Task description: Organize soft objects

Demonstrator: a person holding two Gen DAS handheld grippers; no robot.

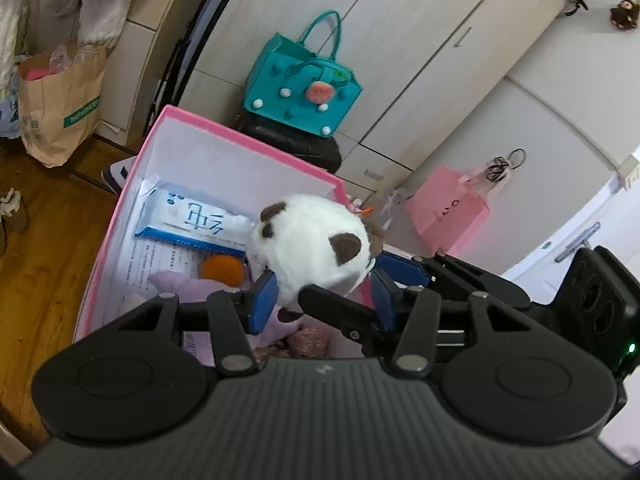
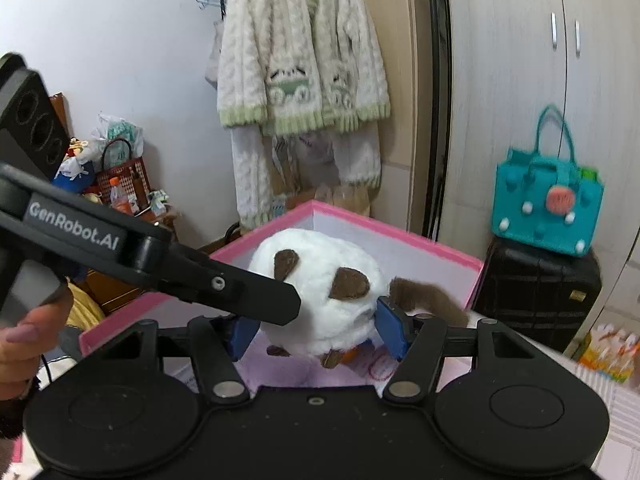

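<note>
From my end the wardrobe fills the back wall, with a black suitcase in front of it and a teal handbag sitting on top. The pink box is right below both grippers. The plush toy hangs over that box, pinched from both sides: left gripper clamped on it, right gripper clamped on it too, and the right one's black finger cuts across my left view.

Only the left camera lets me see into the box: a blue-and-white packet, printed paper, an orange ball. The right camera gets the hanging cardigan and a hand. Whatever's pinkish under the toy is too hidden to make out.
</note>
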